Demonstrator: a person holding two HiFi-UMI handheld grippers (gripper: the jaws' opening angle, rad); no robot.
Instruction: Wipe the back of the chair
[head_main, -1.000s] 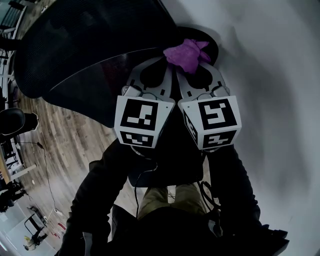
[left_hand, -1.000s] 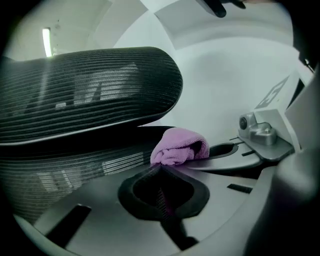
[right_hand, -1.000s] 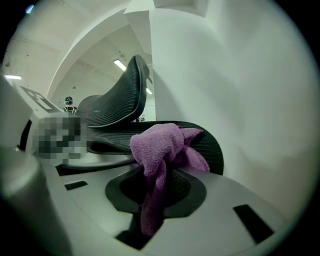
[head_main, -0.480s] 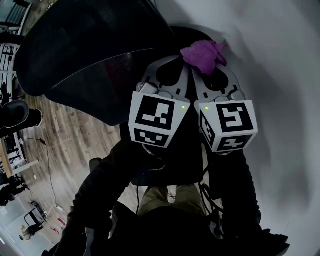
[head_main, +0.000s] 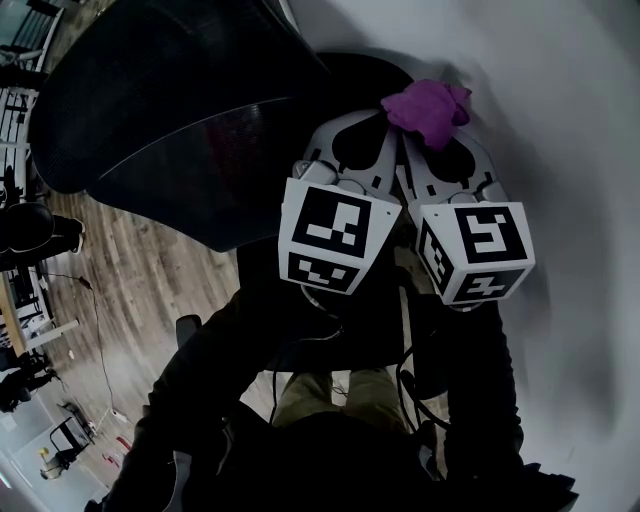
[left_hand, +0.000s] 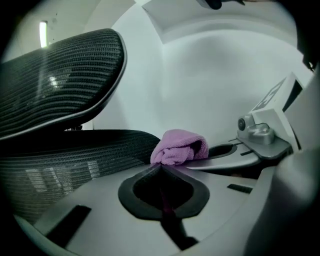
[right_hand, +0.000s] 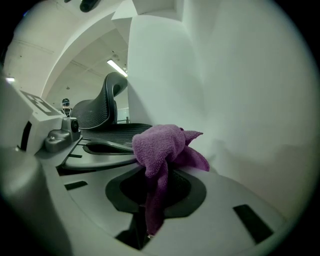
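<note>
Head view looks steeply down on 2 tools held side by side over a black mesh chair (head_main: 170, 100), with a white wall (head_main: 560, 120) to the right and wooden floor (head_main: 130, 280) to the left. The right tool (head_main: 430, 130) is clamped on a purple cloth (head_main: 428, 108), which bunches up past its tips. Right gripper view shows the same cloth pinched between the jaws, 1 strip hanging back down into the gap. The left tool (left_hand: 161, 166) has its jaws closed together with their tips just short of the cloth. Left gripper view sets the cloth at the right end of the chair back (left_hand: 75, 155), below the headrest (left_hand: 60, 75); whether cloth and mesh touch is unclear.
</note>
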